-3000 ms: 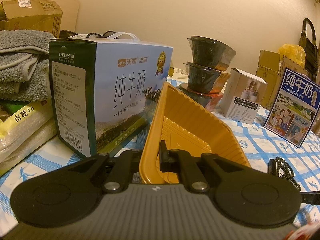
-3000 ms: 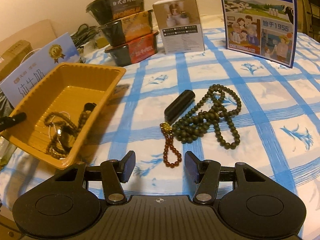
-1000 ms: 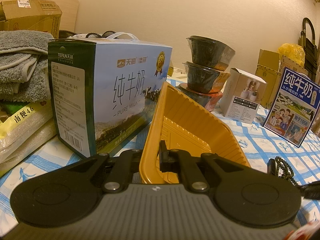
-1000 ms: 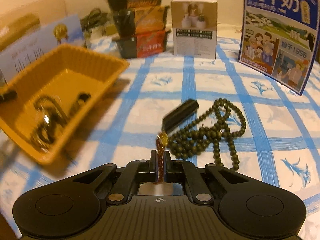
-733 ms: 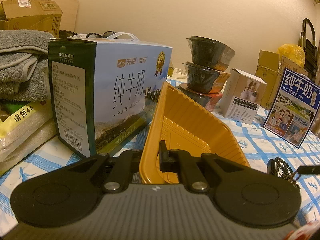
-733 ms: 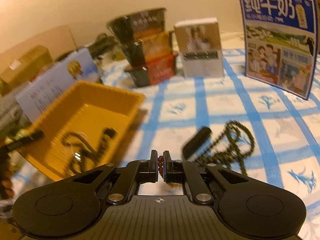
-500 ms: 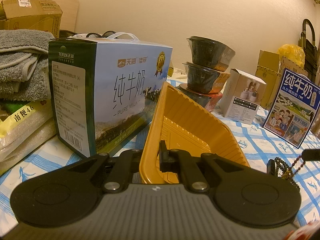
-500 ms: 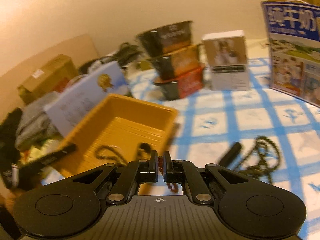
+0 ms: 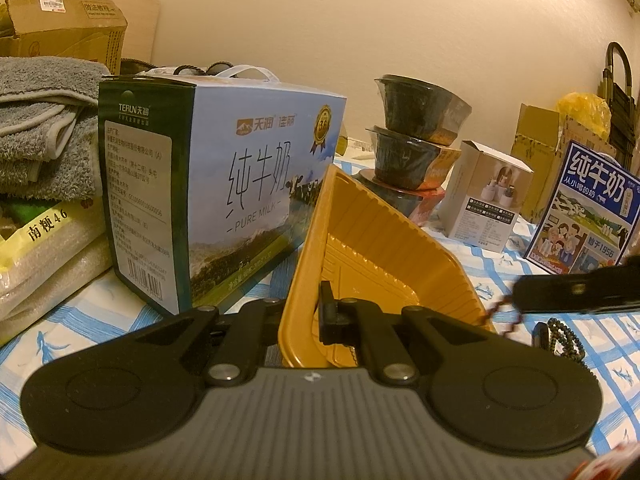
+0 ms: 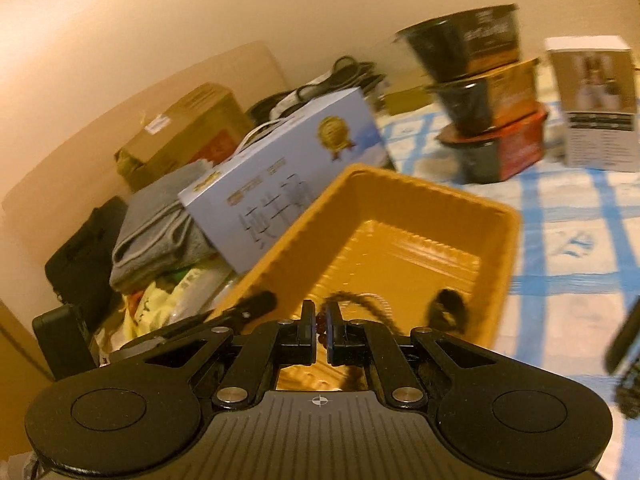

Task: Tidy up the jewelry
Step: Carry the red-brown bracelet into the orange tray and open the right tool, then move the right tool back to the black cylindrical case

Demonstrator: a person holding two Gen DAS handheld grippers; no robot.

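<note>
My left gripper (image 9: 308, 312) is shut on the near rim of the yellow plastic tray (image 9: 384, 240) and holds it tilted on the blue-checked cloth. My right gripper (image 10: 319, 330) is shut on a red-brown bead bracelet (image 10: 320, 326) and hangs over the near part of the tray (image 10: 400, 248). In the left wrist view the right gripper's fingers (image 9: 576, 292) come in from the right with the bracelet (image 9: 506, 316) dangling by the tray's right rim. Dark bead strings (image 10: 360, 300) lie inside the tray. A dark green bead necklace (image 9: 564, 338) and a black tube (image 9: 540, 334) lie on the cloth.
A blue milk carton box (image 9: 224, 200) stands left of the tray, with folded grey towels (image 9: 44, 128) and rice bags beyond. Stacked black bowls (image 9: 416, 152), a small white box (image 9: 488, 196) and a blue milk poster box (image 9: 588, 216) stand at the back.
My right gripper shut on the red-brown bracelet, lifted it off the cloth and carried it left over the tray. My left gripper has kept still on the tray rim.
</note>
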